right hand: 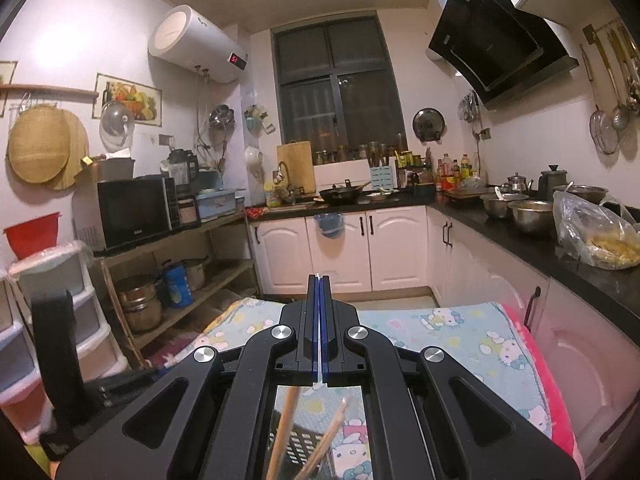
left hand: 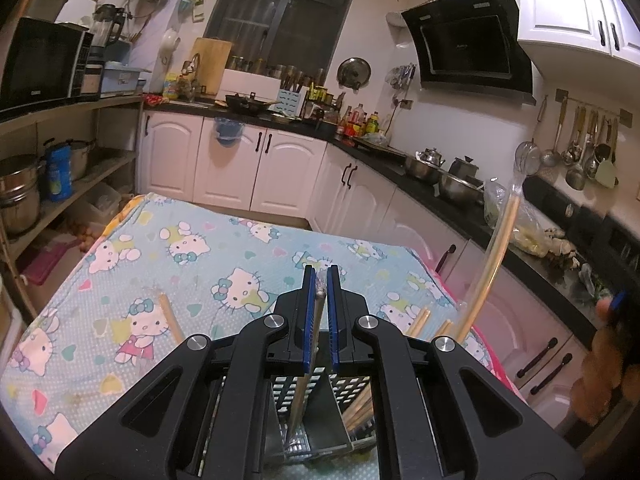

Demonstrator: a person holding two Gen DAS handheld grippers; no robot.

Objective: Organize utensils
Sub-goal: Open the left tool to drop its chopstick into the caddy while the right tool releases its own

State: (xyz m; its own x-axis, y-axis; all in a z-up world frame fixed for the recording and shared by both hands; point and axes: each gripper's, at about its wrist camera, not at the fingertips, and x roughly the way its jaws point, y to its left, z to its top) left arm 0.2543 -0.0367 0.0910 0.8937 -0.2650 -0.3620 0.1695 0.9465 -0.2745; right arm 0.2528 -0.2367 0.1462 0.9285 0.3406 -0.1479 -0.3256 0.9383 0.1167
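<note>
Table (left hand: 208, 248) under a cartoon cloth. Perforated holder (left hand: 320, 412) stood below the left gripper (left hand: 321, 276), whose jaws pinched a wrapped chopstick (left hand: 308, 380) hanging into it. Right gripper (right hand: 319, 280) clamped tight, seemingly on a wrapper edge; chopsticks (right hand: 284, 424) below it.

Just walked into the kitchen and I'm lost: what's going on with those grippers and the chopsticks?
A person is sorting wrapped chopsticks into a perforated metal holder on the cartoon-print cloth. The left gripper has its jaws closed on one wrapped pair, lowered into the holder. The right gripper pinches the plastic wrapper of another pair. One more pair lies on the cloth, and a few already stand in the holder.
</note>
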